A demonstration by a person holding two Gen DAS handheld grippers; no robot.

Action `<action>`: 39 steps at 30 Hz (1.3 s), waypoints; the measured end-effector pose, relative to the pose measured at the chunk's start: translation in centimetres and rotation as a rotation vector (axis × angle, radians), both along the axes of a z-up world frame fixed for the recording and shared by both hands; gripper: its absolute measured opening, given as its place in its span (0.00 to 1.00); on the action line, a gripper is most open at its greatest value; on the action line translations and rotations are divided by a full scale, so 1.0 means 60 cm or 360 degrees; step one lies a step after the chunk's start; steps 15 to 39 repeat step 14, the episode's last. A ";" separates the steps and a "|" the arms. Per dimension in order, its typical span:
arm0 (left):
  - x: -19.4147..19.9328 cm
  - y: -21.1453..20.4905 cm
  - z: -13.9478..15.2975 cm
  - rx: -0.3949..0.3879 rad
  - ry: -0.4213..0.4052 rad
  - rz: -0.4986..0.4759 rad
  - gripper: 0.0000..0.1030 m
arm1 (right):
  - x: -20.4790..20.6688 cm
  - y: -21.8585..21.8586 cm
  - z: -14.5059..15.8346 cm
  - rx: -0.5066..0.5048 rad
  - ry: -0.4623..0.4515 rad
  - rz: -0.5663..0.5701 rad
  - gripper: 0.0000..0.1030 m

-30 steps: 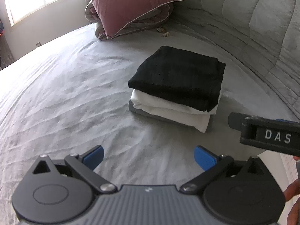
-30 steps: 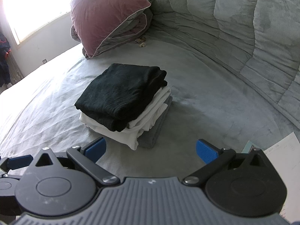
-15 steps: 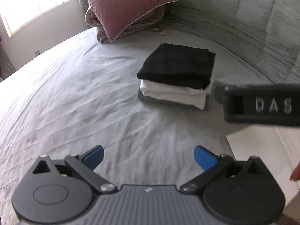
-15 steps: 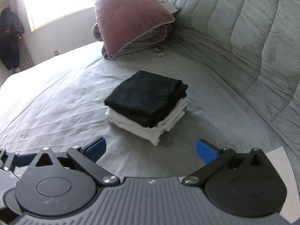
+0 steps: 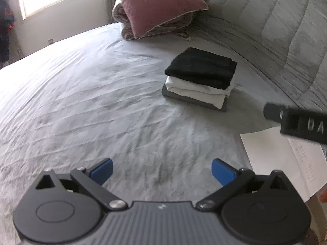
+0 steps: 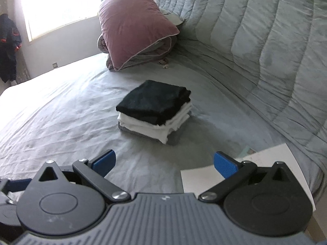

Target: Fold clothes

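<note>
Tongs first: left gripper (image 5: 161, 171) and right gripper (image 6: 164, 163) both gape wide, empty, above the bed sheet (image 5: 92, 102). Well ahead lies the folded stack of clothes (image 6: 155, 112), black atop white atop grey, untouched.

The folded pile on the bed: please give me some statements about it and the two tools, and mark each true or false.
1. The black garment lies on top of the pile. True.
2. A white garment is at the very bottom. False: a grey garment is lowest.
3. The left tool grips cloth. False: open, empty.
4. The right tool is open. True.
5. The pink pillow rests on the pile. False: it is apart, further back.
</note>
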State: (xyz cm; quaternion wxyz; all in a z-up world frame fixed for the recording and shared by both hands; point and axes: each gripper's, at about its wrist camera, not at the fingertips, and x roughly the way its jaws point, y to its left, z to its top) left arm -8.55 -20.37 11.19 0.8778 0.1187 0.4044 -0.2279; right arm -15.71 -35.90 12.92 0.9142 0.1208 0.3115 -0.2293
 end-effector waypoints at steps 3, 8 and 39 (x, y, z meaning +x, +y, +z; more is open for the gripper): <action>-0.006 0.013 0.003 -0.0006 -0.0017 0.0034 1.00 | -0.008 0.010 -0.009 0.0019 0.0009 0.0010 1.00; -0.008 0.025 0.004 -0.0012 -0.0031 0.0068 1.00 | -0.015 0.025 -0.017 0.0018 0.0021 0.0024 1.00; 0.002 0.036 -0.004 -0.0032 -0.0033 0.0110 1.00 | -0.010 0.039 -0.026 0.0023 0.0030 0.0056 1.00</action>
